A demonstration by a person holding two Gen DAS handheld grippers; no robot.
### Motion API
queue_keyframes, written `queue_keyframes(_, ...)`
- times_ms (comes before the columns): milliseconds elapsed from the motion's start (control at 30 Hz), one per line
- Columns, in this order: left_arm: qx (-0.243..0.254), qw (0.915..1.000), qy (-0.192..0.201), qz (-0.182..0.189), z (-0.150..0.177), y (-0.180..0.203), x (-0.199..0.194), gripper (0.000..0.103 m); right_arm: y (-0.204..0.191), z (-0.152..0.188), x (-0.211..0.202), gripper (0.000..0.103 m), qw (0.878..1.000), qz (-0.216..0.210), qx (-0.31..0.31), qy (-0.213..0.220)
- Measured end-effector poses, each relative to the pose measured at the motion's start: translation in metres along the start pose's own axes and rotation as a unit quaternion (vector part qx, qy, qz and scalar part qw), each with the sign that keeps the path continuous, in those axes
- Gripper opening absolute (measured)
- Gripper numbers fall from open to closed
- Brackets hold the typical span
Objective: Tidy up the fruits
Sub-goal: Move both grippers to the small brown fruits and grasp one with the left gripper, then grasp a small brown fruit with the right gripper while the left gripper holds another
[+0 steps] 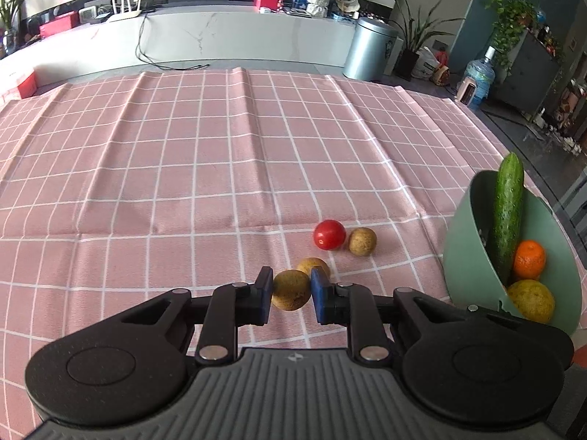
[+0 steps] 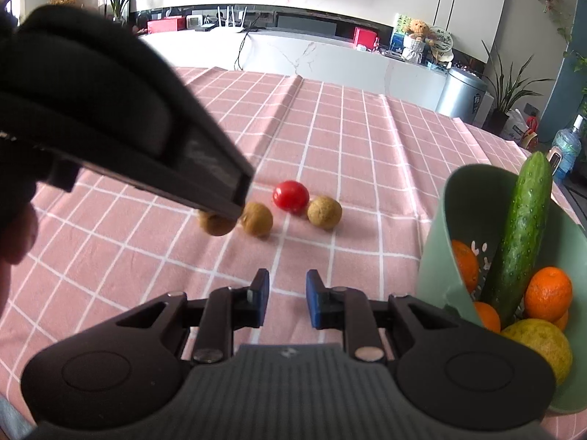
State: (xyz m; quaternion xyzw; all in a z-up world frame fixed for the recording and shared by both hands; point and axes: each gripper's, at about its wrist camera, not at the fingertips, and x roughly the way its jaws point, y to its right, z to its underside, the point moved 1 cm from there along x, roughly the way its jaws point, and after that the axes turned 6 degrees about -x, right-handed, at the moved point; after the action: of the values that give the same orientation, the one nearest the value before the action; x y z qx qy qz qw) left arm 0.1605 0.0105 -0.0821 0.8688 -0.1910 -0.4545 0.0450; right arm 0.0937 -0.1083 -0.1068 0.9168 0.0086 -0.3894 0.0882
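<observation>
The left claw (image 1: 291, 291) is gripping a round, tan, rough-skinned fruit (image 1: 291, 290) between its blue pads just above the pink checked cloth (image 1: 183, 168) covering the counter, while the right claw (image 2: 287, 299) is hanging open over the cloth with nothing between its fingers. Just beyond the held fruit a second tan fruit (image 1: 313, 267) is lying, then a glossy red tomato (image 1: 329, 234) touching a third tan fruit (image 1: 362, 241). To the right, a green bowl (image 1: 463, 253) is holding a leaning cucumber (image 1: 508, 216), oranges (image 1: 529, 259) and a yellowish citrus (image 1: 532, 300).
</observation>
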Motion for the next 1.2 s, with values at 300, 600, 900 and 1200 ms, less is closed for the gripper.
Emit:
queue_keyframes(300,-0.039,0.9991,0.008,-0.013,-0.006,-0.023,0.001,0.024,-0.012,-0.026,0.021,0.016,1.0,0.016,0.01,0.018)
queue_keyframes(600,-0.043,0.999,0.0,-0.012,-0.004,-0.029,0.008,0.022,-0.015,-0.029,0.033,0.017,1.0,0.023,0.006,0.005)
queue_keyframes(900,-0.041,0.9991,-0.007,-0.013,-0.002,-0.03,0.011,0.013,-0.013,-0.031,0.037,0.017,1.0,0.013,0.006,0.003)
queue_keyframes(1200,-0.032,0.9995,-0.003,-0.003,0.002,-0.021,0.014,0.018,-0.005,-0.023,0.024,0.017,1.0,0.005,0.008,0.007)
